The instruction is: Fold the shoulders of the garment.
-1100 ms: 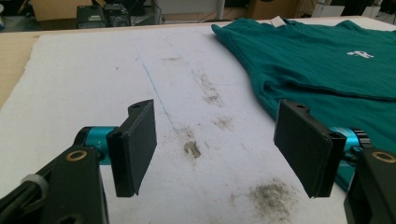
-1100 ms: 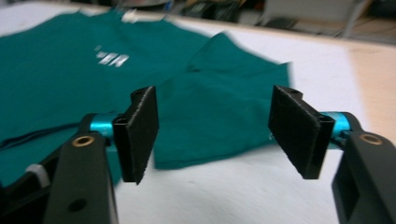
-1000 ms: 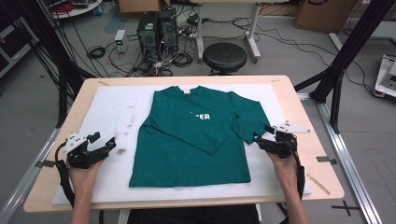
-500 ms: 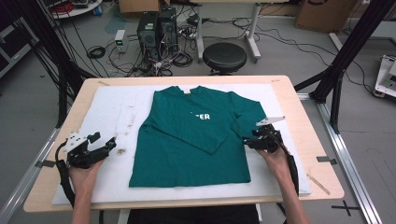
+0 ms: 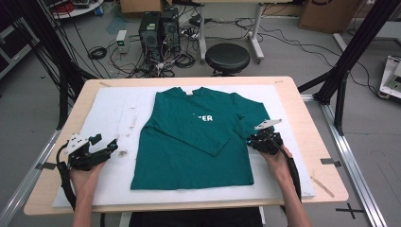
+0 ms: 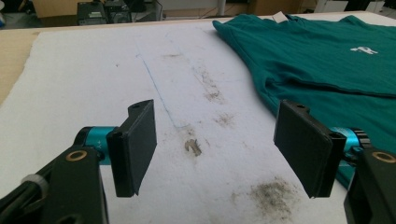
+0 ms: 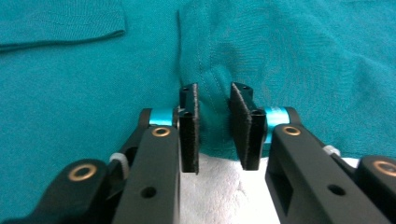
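Note:
A dark green T-shirt (image 5: 189, 142) with white lettering lies flat on the white mat (image 5: 118, 109), its left sleeve folded across the chest. My right gripper (image 5: 256, 141) is at the shirt's right sleeve edge. In the right gripper view its jaws (image 7: 214, 126) have just been closing, and a raised fold of the green cloth (image 7: 280, 46) is pinched between the pads. My left gripper (image 5: 106, 143) rests on the mat to the left of the shirt. It stands open (image 6: 219, 140) over stained white mat, with the shirt (image 6: 327, 51) off to its right.
The mat covers most of a wooden table (image 5: 302, 109). Dirty smudges (image 6: 271, 196) mark the mat near the left gripper. Beyond the far edge stand a black stool (image 5: 227, 56), computer towers (image 5: 158, 28) and loose cables. Black frame legs (image 5: 345, 71) rise at the right.
My right gripper has moved left from beside the shirt onto the sleeve edge, lifted slightly, and its jaws have closed on the cloth. The left gripper has kept still.

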